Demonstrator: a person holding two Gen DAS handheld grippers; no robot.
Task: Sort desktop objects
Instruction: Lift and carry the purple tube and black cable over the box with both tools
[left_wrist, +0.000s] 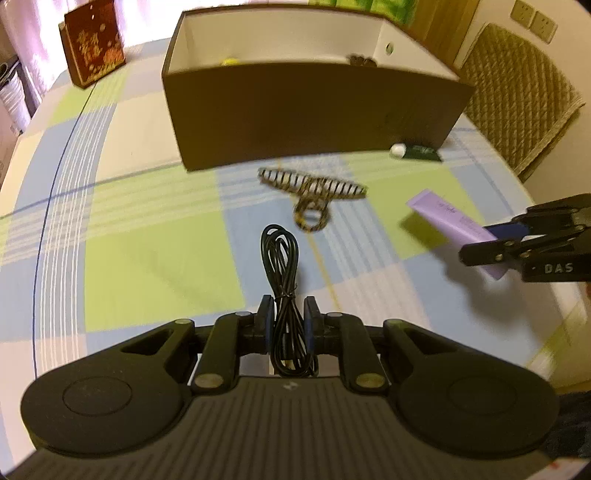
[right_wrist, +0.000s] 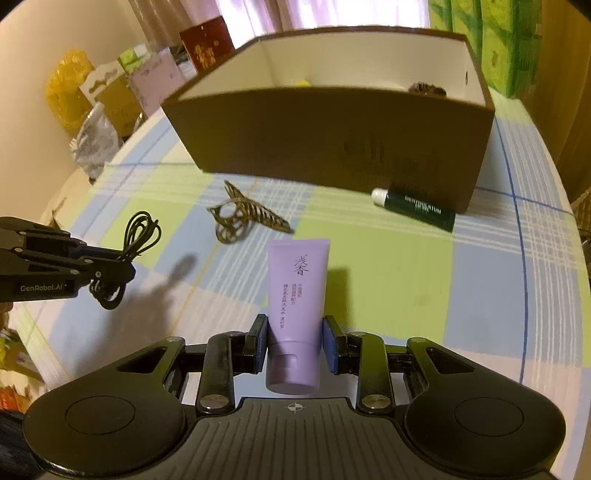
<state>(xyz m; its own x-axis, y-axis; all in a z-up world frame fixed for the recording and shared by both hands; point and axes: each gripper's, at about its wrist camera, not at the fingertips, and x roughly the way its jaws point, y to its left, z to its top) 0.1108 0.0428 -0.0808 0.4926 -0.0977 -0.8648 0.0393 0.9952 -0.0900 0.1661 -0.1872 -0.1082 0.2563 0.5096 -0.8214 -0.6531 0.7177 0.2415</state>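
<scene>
My left gripper is shut on a coiled black cable, held above the checked tablecloth; the same cable shows at the left of the right wrist view. My right gripper is shut on a purple tube, cap end toward the camera; the tube shows at the right of the left wrist view. A striped hair claw lies on the cloth between both grippers and the brown open box. A dark green lip balm stick lies against the box's front wall.
Inside the box, a yellow item and a dark item peek over the rim. A red patterned box stands at the far left of the table. A woven chair back is at the right. Bags and boxes crowd beyond the table's left edge.
</scene>
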